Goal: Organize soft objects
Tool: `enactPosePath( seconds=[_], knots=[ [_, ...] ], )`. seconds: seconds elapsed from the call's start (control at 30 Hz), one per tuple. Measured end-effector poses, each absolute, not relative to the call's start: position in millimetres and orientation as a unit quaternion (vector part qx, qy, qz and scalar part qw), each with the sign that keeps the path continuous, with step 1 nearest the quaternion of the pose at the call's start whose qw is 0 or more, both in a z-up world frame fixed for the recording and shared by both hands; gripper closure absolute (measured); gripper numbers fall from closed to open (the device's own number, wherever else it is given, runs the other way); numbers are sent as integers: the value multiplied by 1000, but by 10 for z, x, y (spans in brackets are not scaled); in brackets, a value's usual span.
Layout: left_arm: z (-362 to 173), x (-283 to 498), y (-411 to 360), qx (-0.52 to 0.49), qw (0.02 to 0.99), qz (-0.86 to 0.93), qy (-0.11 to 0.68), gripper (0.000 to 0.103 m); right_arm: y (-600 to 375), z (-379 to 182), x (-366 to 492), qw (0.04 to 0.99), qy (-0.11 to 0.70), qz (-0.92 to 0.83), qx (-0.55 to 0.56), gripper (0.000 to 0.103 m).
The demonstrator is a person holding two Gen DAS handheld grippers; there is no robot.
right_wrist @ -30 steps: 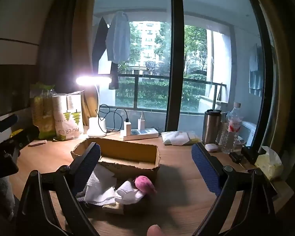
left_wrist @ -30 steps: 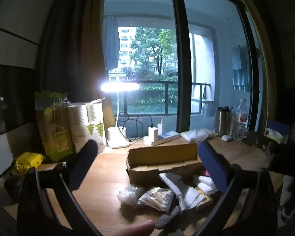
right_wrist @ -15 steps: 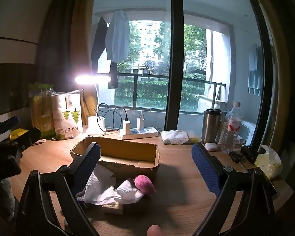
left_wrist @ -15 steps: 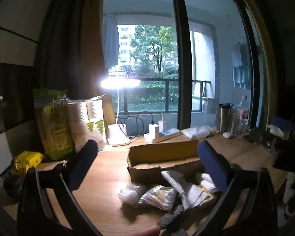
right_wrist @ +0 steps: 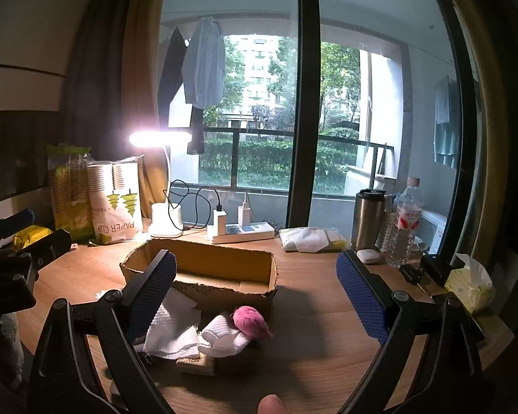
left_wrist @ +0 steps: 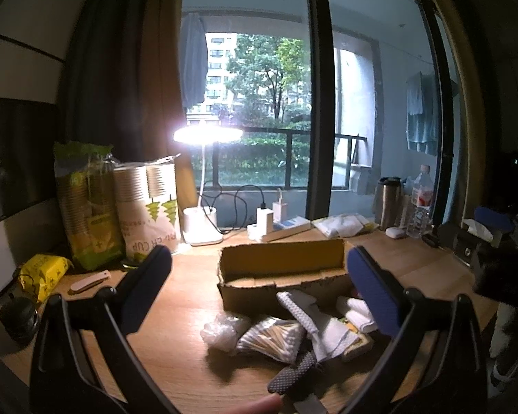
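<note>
Task looks barely begun. Box (right_wrist: 203, 269) on tabletop (right_wrist: 310, 362) appears empty. Soft items lie in pile (left_wrist: 293, 331) just in front of it (pink puff (right_wrist: 250, 321) included). Left gripper (left_wrist: 259, 293) and right gripper (right_wrist: 257, 296) both spread wide, holding nothing, above pile.

A light wooden table (right_wrist: 321, 362) carries an open brown cardboard box (right_wrist: 203, 269), a white power strip (right_wrist: 241, 234) and a lit white desk lamp (right_wrist: 165, 220). Just before the box lie white paper towels (right_wrist: 171, 327) and a pink fuzzy ball (right_wrist: 250, 321).
</note>
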State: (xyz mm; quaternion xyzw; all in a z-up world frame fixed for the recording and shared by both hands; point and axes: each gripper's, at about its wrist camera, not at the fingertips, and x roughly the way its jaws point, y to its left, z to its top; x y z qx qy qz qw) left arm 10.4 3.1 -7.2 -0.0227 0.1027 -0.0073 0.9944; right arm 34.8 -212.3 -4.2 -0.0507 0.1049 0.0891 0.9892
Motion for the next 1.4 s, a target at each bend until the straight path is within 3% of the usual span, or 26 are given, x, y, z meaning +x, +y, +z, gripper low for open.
enactPosePath(
  seconds=[1.4],
  knots=[
    [-33,125,13,-20,994,-11,105,1,-2166,-38,363,989,110,92,-42,7]
  ],
)
